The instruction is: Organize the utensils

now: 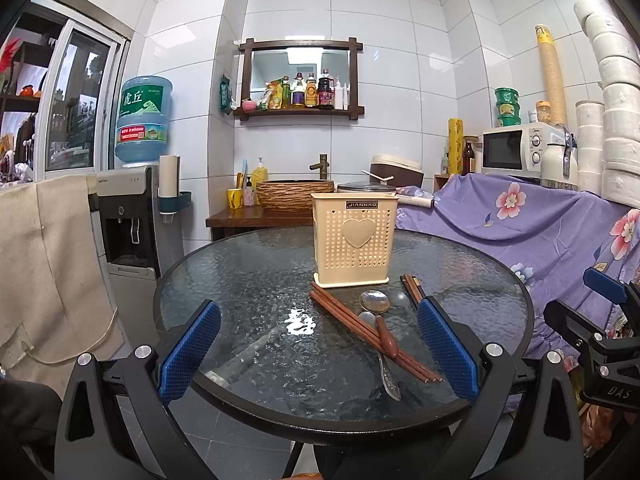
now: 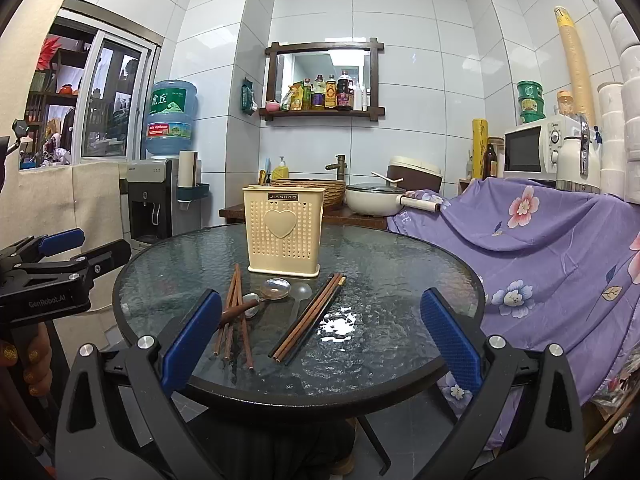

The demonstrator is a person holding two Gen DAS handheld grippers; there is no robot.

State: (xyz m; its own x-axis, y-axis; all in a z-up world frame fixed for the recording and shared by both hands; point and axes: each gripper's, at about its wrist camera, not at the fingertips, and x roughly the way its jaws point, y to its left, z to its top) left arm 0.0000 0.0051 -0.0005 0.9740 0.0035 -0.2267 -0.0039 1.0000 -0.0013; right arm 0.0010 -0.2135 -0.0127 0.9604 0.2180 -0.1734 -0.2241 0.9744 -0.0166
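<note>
A cream perforated utensil holder (image 1: 354,240) (image 2: 284,232) stands upright on the round glass table (image 1: 248,280) (image 2: 400,280). In front of it lie reddish-brown chopsticks (image 1: 372,334) (image 2: 234,316), a metal spoon (image 1: 374,302) (image 2: 276,290), a wooden-handled spoon (image 1: 386,336) (image 2: 244,308), a clear spoon (image 1: 398,298) (image 2: 300,294) and darker chopsticks (image 1: 414,290) (image 2: 310,320). My left gripper (image 1: 318,308) (image 2: 86,248) hovers open at the table's near edge, holding nothing. My right gripper (image 2: 320,300) (image 1: 588,300) is open beside it, also holding nothing.
A purple flowered cloth (image 2: 540,248) drapes furniture to the right of the table. Behind it are a wooden counter with a basin (image 1: 294,194), a pot (image 2: 372,200) and a microwave (image 1: 516,148). A water dispenser (image 1: 132,216) stands at left. A hand (image 2: 24,364) holds the left gripper.
</note>
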